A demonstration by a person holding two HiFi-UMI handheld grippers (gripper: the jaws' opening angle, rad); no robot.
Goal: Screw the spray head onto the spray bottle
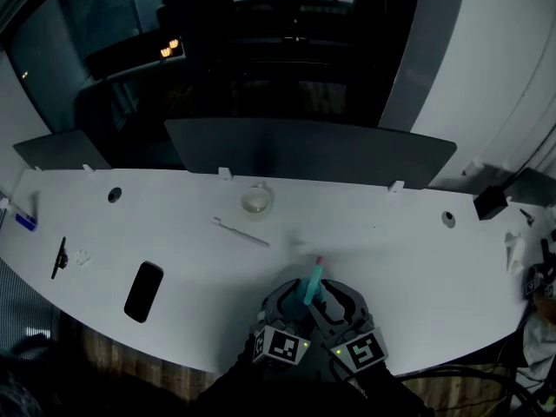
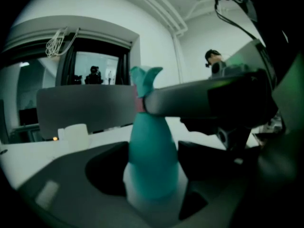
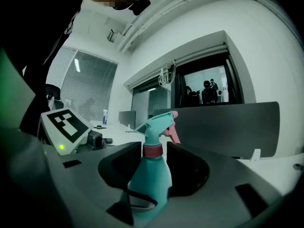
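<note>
White surface before a grey partition; a pale cup stands near the partition, contents unclear. Far from the partition, the left tongs clamp the teal spray bottle, spray head on; the right tongs narrowly flank its pink collar, slightly apart.

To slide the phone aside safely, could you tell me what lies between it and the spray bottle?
Only bare white table separates the phone from the spray bottle, up to the left gripper clasping it; the head view shows this.
</note>
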